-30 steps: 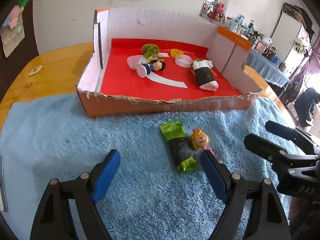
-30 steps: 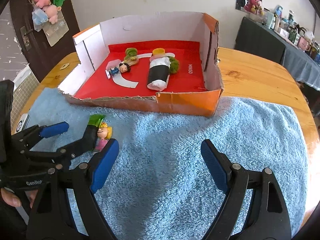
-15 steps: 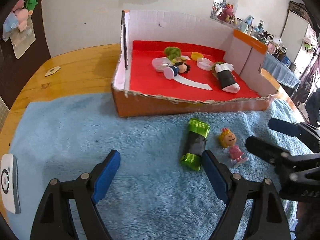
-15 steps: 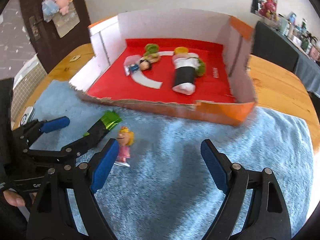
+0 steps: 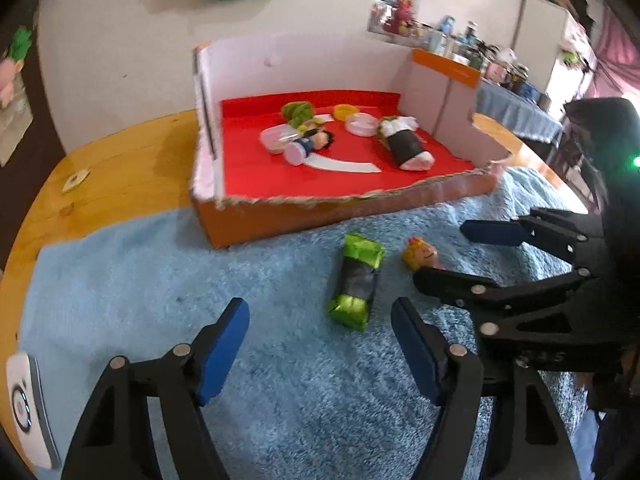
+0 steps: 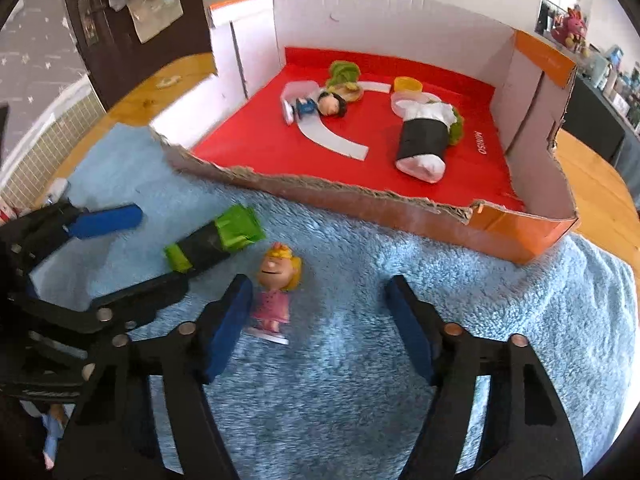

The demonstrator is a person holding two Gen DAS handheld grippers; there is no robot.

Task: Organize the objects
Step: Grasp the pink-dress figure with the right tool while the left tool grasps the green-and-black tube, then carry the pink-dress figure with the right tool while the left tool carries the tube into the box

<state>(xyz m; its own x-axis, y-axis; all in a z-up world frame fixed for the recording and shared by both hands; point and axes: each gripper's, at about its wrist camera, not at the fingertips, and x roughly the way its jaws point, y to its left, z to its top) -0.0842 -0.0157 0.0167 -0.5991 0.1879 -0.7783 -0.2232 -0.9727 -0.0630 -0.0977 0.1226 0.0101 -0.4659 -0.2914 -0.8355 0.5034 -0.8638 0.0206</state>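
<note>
Both claws sit low over the blue towel (image 6: 400, 280), nearest the camera. The left claw (image 5: 320, 344) is released, its jaws just closing in, with the green-ended snack bar (image 5: 357, 282) lying just ahead of its pads and not yet between them. The right claw (image 6: 320, 320) is also unclenched and has just been narrowing; the blonde figurine (image 6: 276, 288) lies on the towel just beside its left pad, not gripped.

Beyond both items is the cardboard box (image 6: 520, 236), its torn front wall facing the claws. Inside on the red liner already lie a dark-haired figurine (image 6: 316, 106), a black-and-white roll (image 6: 422, 144), a green plush piece (image 6: 344, 74) and small lids at the back.

Judgement: task well along, several items boxed, two left on the towel; both pickups and drops remain.

The towel covers a round wooden tabletop (image 5: 120, 160). A white device (image 5: 24, 396) lies left of the box at the towel edge. Behind the box: white wall, dark door, cluttered shelves.
</note>
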